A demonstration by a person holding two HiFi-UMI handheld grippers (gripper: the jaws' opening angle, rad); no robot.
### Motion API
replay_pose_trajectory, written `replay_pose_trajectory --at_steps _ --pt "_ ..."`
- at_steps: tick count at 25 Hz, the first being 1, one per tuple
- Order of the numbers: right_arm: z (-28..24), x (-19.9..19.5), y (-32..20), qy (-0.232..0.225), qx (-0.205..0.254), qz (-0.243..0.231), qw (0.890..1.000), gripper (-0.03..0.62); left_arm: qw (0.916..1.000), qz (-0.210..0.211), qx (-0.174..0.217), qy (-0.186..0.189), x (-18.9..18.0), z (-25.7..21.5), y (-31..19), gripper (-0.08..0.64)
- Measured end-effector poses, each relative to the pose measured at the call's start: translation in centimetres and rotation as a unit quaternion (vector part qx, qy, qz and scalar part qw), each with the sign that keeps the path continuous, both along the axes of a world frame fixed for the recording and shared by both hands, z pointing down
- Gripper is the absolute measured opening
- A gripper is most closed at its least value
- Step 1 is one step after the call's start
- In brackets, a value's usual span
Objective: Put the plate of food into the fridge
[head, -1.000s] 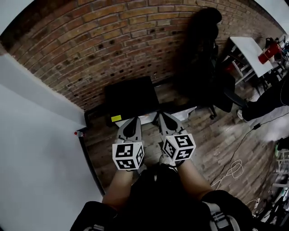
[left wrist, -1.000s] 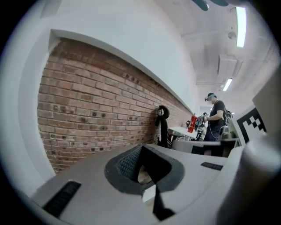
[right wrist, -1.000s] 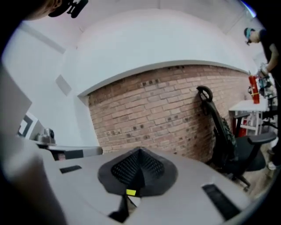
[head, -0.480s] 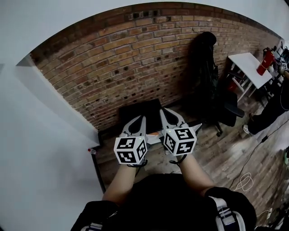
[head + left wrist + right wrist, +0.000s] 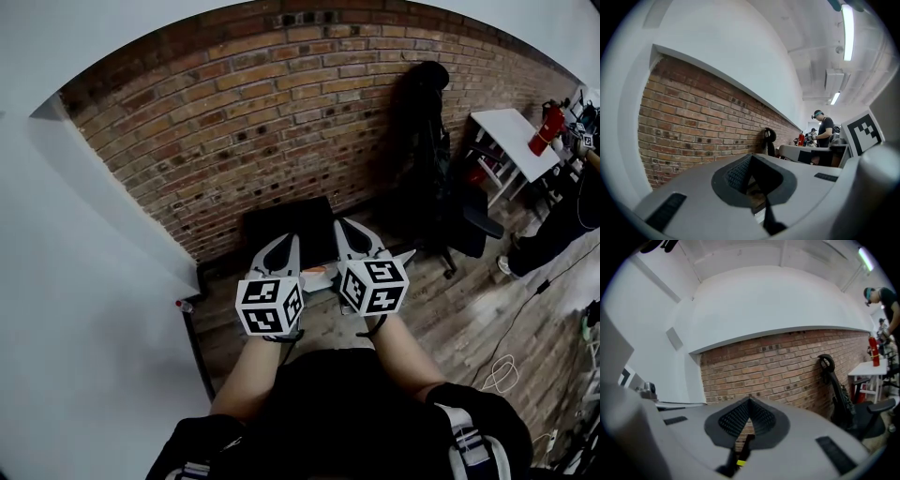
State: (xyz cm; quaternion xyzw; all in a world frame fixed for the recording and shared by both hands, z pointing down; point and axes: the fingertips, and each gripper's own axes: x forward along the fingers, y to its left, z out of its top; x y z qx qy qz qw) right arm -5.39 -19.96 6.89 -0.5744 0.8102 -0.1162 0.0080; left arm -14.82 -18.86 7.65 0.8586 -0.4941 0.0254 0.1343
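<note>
A low black fridge [image 5: 281,223] stands against the brick wall, seen in the head view just beyond my grippers. Both grippers are held side by side in front of my body and point at it. The left gripper [image 5: 292,241] is shut with its tips meeting [image 5: 750,158] and nothing between them. The right gripper [image 5: 339,226] is also shut and empty [image 5: 749,401]. A white and orange patch, perhaps the plate of food [image 5: 319,273], shows between the two grippers; most of it is hidden.
A brick wall [image 5: 234,103] runs behind the fridge. A black scooter [image 5: 427,103] leans on it, with an office chair [image 5: 469,220] and a white table [image 5: 511,131] to the right. A white panel [image 5: 84,309] stands at left. A person [image 5: 572,206] is at far right.
The head view has tilted up, showing more wall and less floor. Both grippers stay shut and side by side, now slightly higher against the fridge.
</note>
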Motion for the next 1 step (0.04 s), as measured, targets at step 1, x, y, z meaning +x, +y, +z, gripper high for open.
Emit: replay_pose_trajectory --at_steps 1 --pt "0.14 -0.25 -0.05 -0.002 0.002 0.005 1.000 0.012 1.0000 0.000 0.000 0.002 -0.48 0.17 -0.02 -0.005"
